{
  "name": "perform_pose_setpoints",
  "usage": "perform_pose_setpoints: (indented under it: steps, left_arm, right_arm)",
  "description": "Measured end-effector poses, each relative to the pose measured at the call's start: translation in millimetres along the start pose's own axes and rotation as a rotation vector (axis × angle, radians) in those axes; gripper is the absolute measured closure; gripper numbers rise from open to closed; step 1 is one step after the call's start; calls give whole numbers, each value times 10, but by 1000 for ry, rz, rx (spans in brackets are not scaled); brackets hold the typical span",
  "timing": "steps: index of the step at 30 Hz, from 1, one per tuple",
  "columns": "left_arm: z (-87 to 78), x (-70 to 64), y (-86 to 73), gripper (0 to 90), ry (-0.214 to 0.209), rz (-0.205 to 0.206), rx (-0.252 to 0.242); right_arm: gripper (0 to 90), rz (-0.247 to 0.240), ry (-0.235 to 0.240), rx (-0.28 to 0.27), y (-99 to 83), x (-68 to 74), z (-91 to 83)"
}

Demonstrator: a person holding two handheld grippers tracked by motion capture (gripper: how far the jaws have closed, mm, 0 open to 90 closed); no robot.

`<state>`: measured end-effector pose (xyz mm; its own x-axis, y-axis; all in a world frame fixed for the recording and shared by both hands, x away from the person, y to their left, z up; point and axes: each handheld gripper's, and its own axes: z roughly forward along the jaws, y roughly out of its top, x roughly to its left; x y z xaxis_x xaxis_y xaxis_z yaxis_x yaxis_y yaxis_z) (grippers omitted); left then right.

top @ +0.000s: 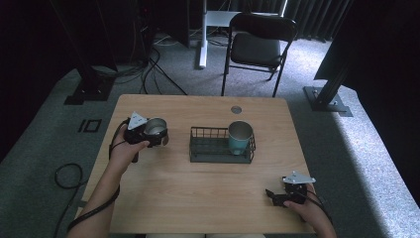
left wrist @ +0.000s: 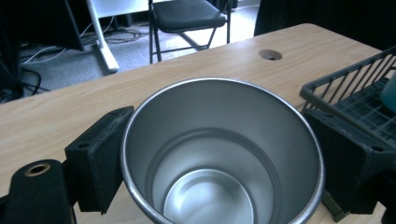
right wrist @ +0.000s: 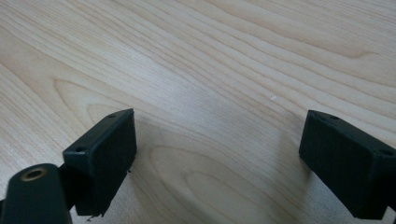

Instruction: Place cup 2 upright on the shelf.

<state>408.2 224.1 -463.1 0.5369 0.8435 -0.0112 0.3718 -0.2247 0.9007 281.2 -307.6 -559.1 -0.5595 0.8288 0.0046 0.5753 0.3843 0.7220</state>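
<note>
A steel cup (top: pixel 156 127) stands upright at the table's left with my left gripper (top: pixel 159 133) shut on it. In the left gripper view the cup's open, empty mouth (left wrist: pixel 219 154) sits between the two black pads (left wrist: pixel 100 158), which press on its sides. A teal cup (top: pixel 240 137) stands upright in the right end of a black wire basket (top: pixel 200 148) at the table's middle. Near the front right corner my right gripper (top: pixel 271 194) is open over bare wood, with nothing between its pads (right wrist: pixel 105 156).
A round cable hole (top: pixel 236 109) lies in the tabletop behind the basket. A black folding chair (top: pixel 257 47) stands beyond the far edge. Cables (top: pixel 148 69) and black stand feet (top: pixel 327 99) lie on the grey carpet.
</note>
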Motion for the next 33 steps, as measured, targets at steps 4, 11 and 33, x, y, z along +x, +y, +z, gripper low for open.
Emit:
perform_pose_setpoints:
  steps: [4,11,33]
  left_arm:
    - [5,-42,74,141,-18,-6,-13]
    - [2,-172,227,141,-58,29,-28]
    - [19,-498,621,141,-154,88,-77]
  right_arm:
    - [107,0,0,0,0,0,0]
    - [107,0,0,-1,0,0,0]
    - [107,0,0,-1,0,0,0]
